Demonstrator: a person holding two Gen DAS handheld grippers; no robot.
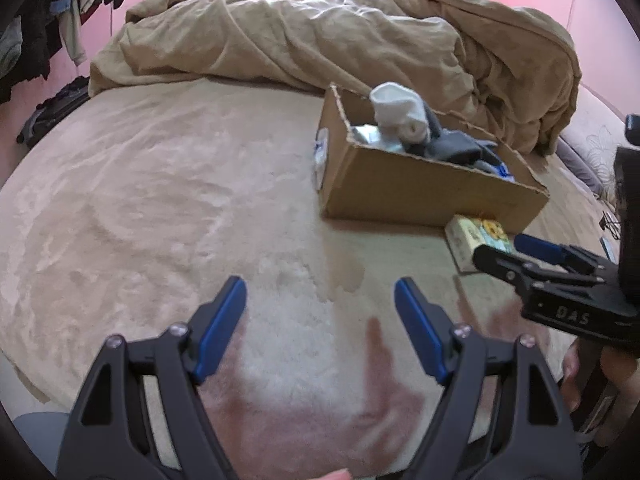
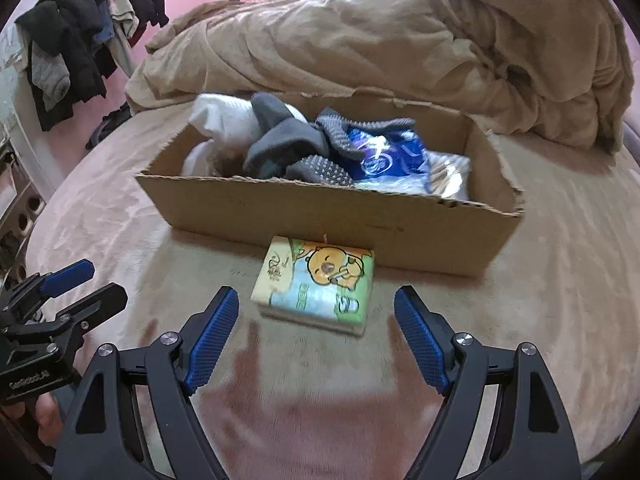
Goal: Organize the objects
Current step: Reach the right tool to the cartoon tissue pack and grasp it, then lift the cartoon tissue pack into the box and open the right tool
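Observation:
A cardboard box (image 2: 320, 220) stands on the bed and holds white socks (image 2: 224, 120), grey socks (image 2: 288, 148) and a blue packet (image 2: 392, 152). It also shows in the left wrist view (image 1: 420, 192). A tissue pack with a cartoon bear (image 2: 316, 284) lies on the bed just in front of the box; it also shows in the left wrist view (image 1: 476, 240). My right gripper (image 2: 316, 312) is open, its fingers on either side of the pack's near end, not touching it. My left gripper (image 1: 320, 300) is open and empty over bare bed, left of the pack.
A rumpled tan duvet (image 2: 400, 40) is heaped behind the box. Dark clothes hang on a rack (image 2: 80, 40) at the far left. The bed's beige cover (image 1: 160, 200) spreads out to the left of the box.

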